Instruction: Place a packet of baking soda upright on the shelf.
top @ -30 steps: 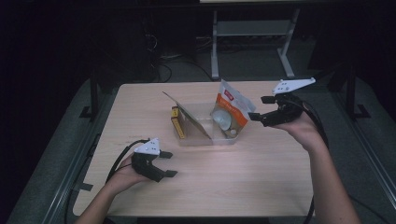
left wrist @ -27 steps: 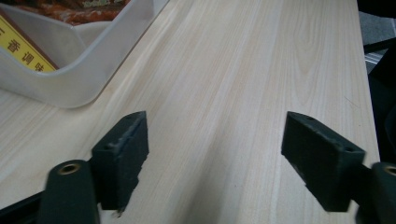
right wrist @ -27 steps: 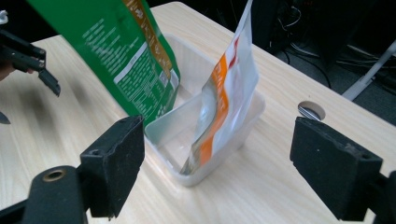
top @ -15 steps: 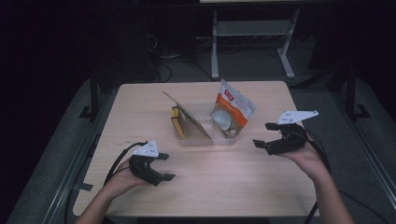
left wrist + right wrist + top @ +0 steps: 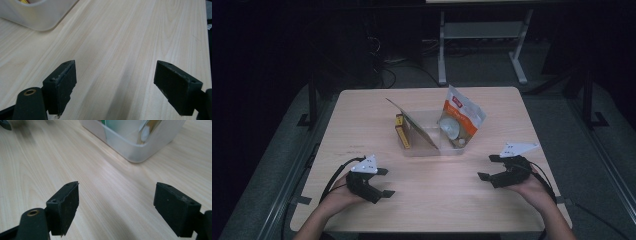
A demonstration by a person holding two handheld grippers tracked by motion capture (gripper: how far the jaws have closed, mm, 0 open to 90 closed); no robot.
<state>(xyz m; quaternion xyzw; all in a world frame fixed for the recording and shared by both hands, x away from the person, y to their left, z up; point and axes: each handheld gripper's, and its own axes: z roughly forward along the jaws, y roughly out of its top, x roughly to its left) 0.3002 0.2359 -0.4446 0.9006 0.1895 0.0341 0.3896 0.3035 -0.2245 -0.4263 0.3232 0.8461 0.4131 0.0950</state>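
Two claws rest low on the tabletop (image 5: 432, 200), left claw (image 5: 384, 182) and right claw (image 5: 488, 167) both spread apart, near the clear tub (image 5: 432, 150).

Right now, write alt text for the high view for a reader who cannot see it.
A person's two hands rest open grippers, left and right, on a wooden table, both empty. Between and beyond them stands a clear bin holding a snack bag, a yellow box and a leaning card.
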